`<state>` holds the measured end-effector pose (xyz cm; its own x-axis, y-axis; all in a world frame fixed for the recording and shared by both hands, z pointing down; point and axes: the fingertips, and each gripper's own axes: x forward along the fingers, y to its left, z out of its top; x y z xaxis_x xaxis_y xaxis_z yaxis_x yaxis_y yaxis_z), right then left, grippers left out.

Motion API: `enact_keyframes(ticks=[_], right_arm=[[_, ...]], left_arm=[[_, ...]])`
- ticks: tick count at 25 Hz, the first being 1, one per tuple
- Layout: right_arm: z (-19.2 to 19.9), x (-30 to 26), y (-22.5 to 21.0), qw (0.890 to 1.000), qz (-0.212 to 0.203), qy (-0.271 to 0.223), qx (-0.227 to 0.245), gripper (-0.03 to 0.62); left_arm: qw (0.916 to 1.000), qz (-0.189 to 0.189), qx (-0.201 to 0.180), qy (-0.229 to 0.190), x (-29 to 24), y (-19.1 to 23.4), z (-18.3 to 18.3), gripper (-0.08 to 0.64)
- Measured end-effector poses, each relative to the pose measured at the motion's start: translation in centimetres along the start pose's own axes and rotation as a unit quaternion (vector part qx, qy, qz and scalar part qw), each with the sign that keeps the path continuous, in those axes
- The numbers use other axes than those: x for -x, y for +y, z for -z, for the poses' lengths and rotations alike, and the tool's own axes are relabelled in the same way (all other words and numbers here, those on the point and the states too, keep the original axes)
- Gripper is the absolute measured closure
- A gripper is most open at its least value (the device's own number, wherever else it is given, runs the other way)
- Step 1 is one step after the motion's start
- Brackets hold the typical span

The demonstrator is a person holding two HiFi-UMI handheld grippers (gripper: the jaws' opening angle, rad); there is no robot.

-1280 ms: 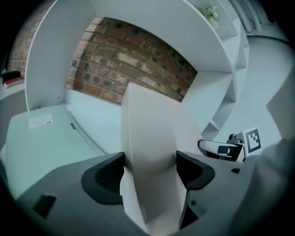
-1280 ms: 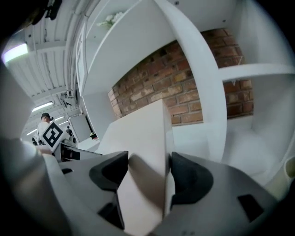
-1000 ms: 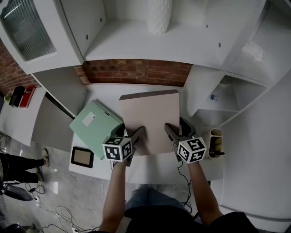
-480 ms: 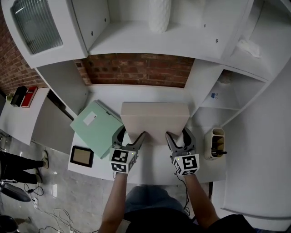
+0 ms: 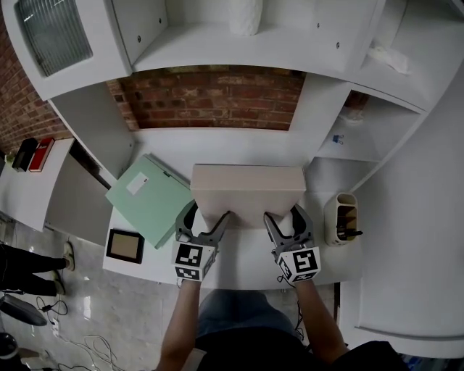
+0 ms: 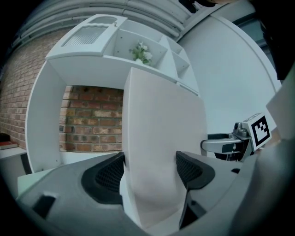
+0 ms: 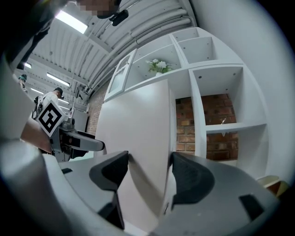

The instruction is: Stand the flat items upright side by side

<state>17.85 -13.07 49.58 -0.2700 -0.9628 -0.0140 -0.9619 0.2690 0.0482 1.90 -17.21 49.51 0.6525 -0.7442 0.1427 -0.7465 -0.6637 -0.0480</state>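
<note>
A wide beige box folder (image 5: 246,190) stands on its edge on the white desk (image 5: 239,264), below the brick-backed alcove. My left gripper (image 5: 205,219) is shut on its near left end, and in the left gripper view both pads press the pale folder (image 6: 161,138). My right gripper (image 5: 281,217) is shut on the near right end, with the folder (image 7: 138,143) clamped between its jaws. A mint green folder (image 5: 148,199) lies flat on the desk, to the left of the left gripper.
A small dark framed tablet (image 5: 125,245) lies at the desk's front left corner. A cream pen holder (image 5: 341,217) stands to the right of the right gripper. White shelf walls (image 5: 94,138) flank the alcove, and a white vase (image 5: 245,16) stands on the shelf above.
The beige folder has tipped up from a slanted, face-showing pose to standing on its edge. Both grippers rolled with it and shifted slightly toward the desk's front.
</note>
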Motion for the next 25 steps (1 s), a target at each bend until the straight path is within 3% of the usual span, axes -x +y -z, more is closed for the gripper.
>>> enact_keyframes(ticks=[4, 10, 17, 21, 25], right_arm=[[0.2, 0.5, 0.2, 1.000, -0.007, 0.000, 0.001, 0.304], [0.4, 0.3, 0.3, 0.999, -0.032, 0.031, -0.005, 0.301], [-1.4, 0.7, -1.0, 0.990, -0.118, 0.062, -0.046, 0.217], [-2.9, -0.7, -2.0, 0.973, -0.211, 0.080, -0.053, 0.181], [-4.0, -2.6, -1.5, 0.940, -0.319, 0.101, -0.061, 0.179]], left_arm=[[0.9999, 0.001, 0.007, -0.011, 0.5, -0.3, 0.1, 0.235], [0.9995, 0.007, 0.030, 0.003, 0.4, 0.0, 0.2, 0.235], [0.9982, 0.014, 0.056, 0.020, 1.2, 0.5, -0.6, 0.235], [0.9975, 0.010, 0.062, 0.033, 2.2, 0.6, -0.6, 0.235], [0.9961, -0.001, 0.076, 0.045, 3.3, 0.5, -0.2, 0.235]])
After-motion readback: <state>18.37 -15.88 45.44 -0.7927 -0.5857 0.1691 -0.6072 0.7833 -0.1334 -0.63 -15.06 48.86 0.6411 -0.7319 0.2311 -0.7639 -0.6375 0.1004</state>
